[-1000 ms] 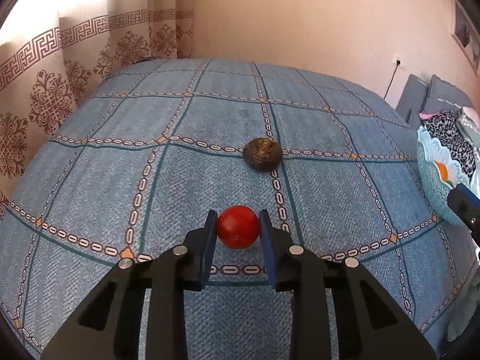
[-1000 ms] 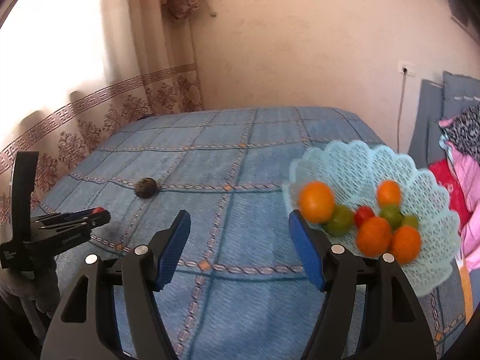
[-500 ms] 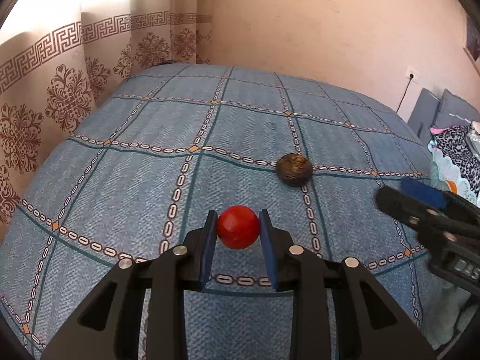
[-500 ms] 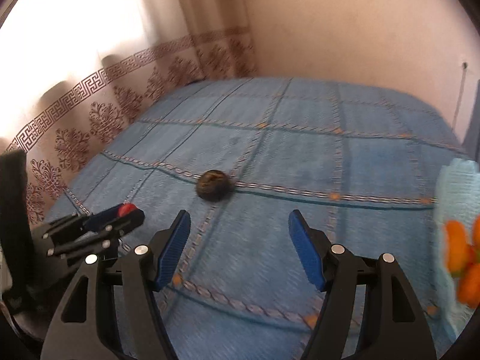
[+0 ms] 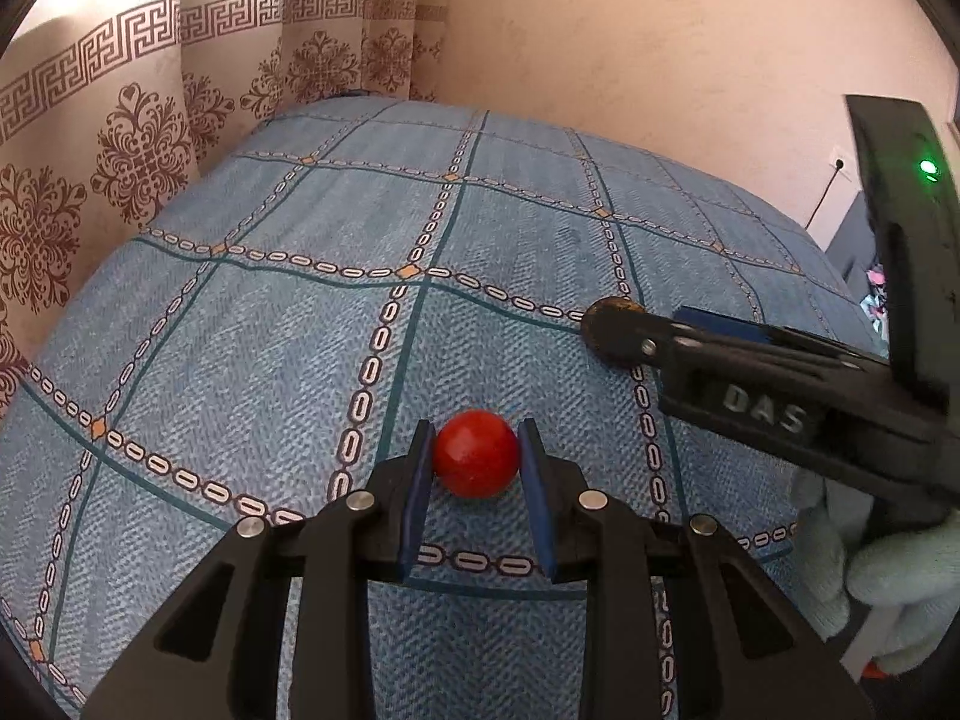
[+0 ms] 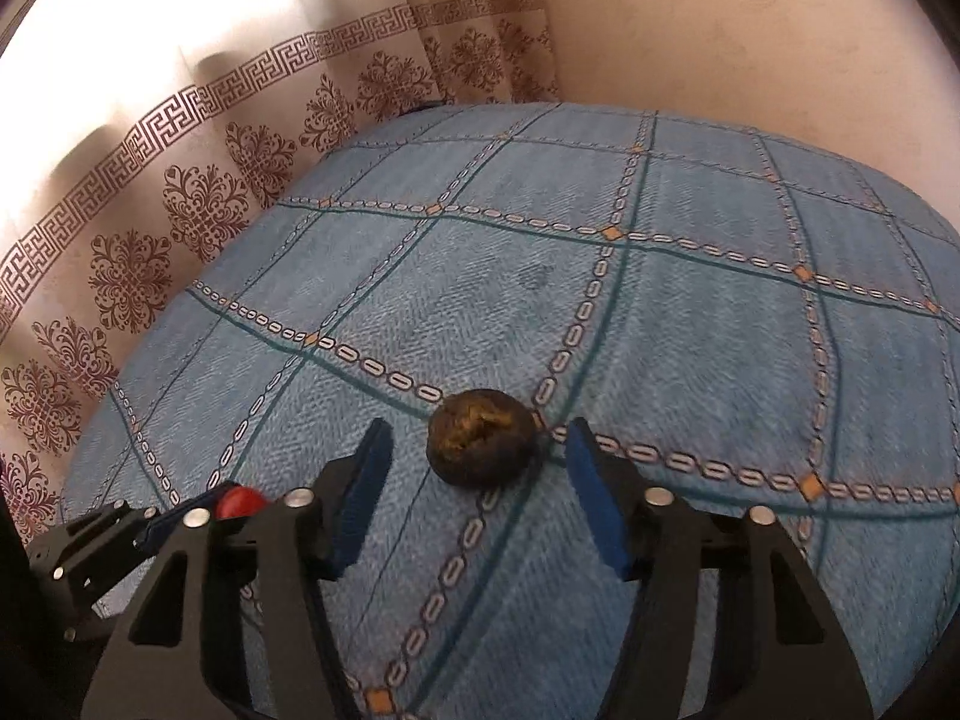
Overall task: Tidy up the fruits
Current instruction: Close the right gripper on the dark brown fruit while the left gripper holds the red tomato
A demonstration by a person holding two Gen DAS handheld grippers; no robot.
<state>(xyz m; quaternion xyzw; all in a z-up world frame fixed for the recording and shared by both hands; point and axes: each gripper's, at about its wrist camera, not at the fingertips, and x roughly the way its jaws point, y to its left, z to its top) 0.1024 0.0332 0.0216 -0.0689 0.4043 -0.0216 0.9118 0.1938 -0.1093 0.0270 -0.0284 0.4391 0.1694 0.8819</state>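
Observation:
My left gripper (image 5: 476, 456) is shut on a small red round fruit (image 5: 476, 461), held just above the blue bedspread. The fruit also shows in the right wrist view (image 6: 239, 501), at the lower left inside that gripper. My right gripper (image 6: 480, 450) is open, its blue pads on either side of a dark brown wrinkled fruit (image 6: 482, 443) that lies on the bedspread; the pads stand apart from it. In the left wrist view the right gripper comes in from the right and partly covers the brown fruit (image 5: 607, 324).
The blue patterned bedspread (image 6: 690, 324) fills both views. A patterned curtain (image 5: 120, 138) hangs along its left side and a pink wall (image 5: 660, 30) stands behind. A wall socket with a cord (image 5: 837, 167) is at the far right.
My right gripper has swung left from the fruit basket and now straddles the brown fruit. The basket has left both views. My left gripper still holds the red fruit and has turned left.

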